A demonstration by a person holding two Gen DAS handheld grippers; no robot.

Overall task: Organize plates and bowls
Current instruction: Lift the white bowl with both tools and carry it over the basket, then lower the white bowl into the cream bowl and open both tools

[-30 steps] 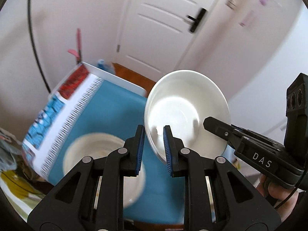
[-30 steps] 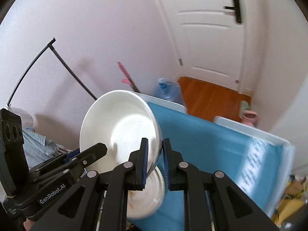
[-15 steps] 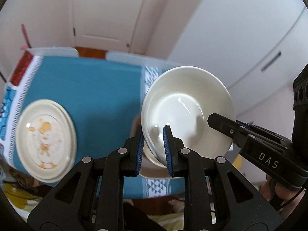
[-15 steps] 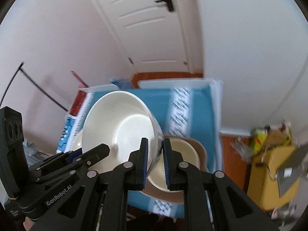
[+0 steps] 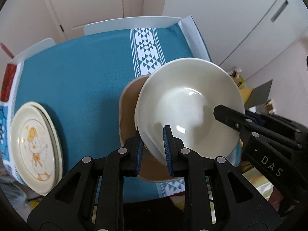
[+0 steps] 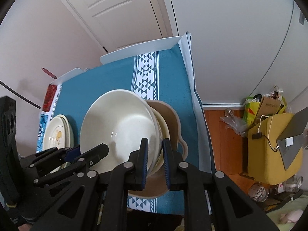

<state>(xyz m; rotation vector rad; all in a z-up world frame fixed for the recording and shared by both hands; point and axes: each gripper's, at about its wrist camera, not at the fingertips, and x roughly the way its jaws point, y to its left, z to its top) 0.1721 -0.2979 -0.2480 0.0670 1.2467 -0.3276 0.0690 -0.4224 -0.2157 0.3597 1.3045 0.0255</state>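
Observation:
A large white bowl (image 5: 189, 104) is gripped on opposite rims by both grippers. My left gripper (image 5: 153, 148) is shut on its near rim; my right gripper (image 6: 155, 156) is shut on its other rim. The white bowl (image 6: 117, 125) sits in or just above a smaller cream bowl (image 6: 163, 132), which is nested in a tan bowl (image 5: 128, 113); contact cannot be told. A stack of cream plates with a duck picture (image 5: 34, 148) lies at the table's left, and also shows in the right wrist view (image 6: 57, 132).
The table carries a teal cloth (image 5: 77, 77) with a white patterned stripe (image 5: 147, 52). White chair backs (image 5: 132, 23) stand at the far edge. A yellow box with bags (image 6: 269, 138) sits on the wooden floor to the right.
Both grippers carried the white bowl from up in the air, over the table, down onto the nested bowls at the right. The view tilted from the door down to the tabletop.

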